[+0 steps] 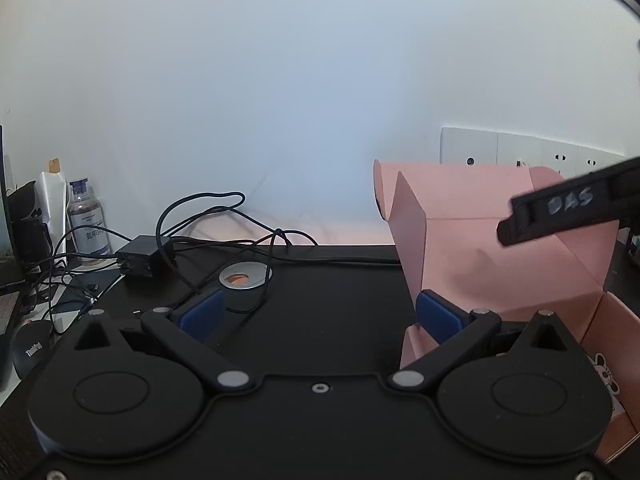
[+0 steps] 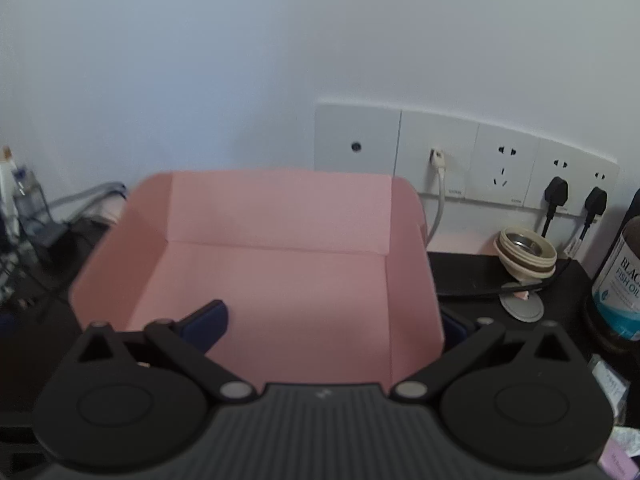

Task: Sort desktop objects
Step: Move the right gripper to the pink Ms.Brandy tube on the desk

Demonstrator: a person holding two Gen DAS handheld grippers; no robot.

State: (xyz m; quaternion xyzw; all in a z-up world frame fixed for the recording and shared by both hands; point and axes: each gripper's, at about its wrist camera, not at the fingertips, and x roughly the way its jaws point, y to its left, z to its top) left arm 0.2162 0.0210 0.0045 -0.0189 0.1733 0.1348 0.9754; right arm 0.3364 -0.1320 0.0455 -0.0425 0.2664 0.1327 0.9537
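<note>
Your left gripper (image 1: 320, 316) hangs over the black desk (image 1: 328, 300) with its blue pads spread wide apart and nothing between them. The right-hand pad (image 1: 438, 318) sits just in front of the lower corner of the pink box (image 1: 480, 264), which fills the view from 1 to 4 o'clock; whether pad and cardboard touch cannot be told. The box is open, its flaps standing up. At 2 o'clock a black bar with pale handwriting (image 1: 568, 208) crosses in front of the box. Toward 11 o'clock lie a black power adapter (image 1: 140, 254) with looping cables, and a silver cable grommet (image 1: 245, 275) set in the desk. At 9 o'clock stand a clear bottle (image 1: 86, 224) and a computer mouse (image 1: 30, 350).

Your right gripper (image 2: 336, 322) is also spread wide, straddling the side wall of the pink box (image 2: 280, 272): the left pad (image 2: 208, 322) is inside the box above its floor, and the right pad is mostly hidden outside the wall at 3 o'clock. It grips nothing. The box interior looks bare. Behind it, at 1 o'clock, are wall sockets (image 2: 472, 160) with plugs, a cream ring-shaped lid (image 2: 526, 254) and a fish oil bottle (image 2: 620, 280) at 3 o'clock.
</note>
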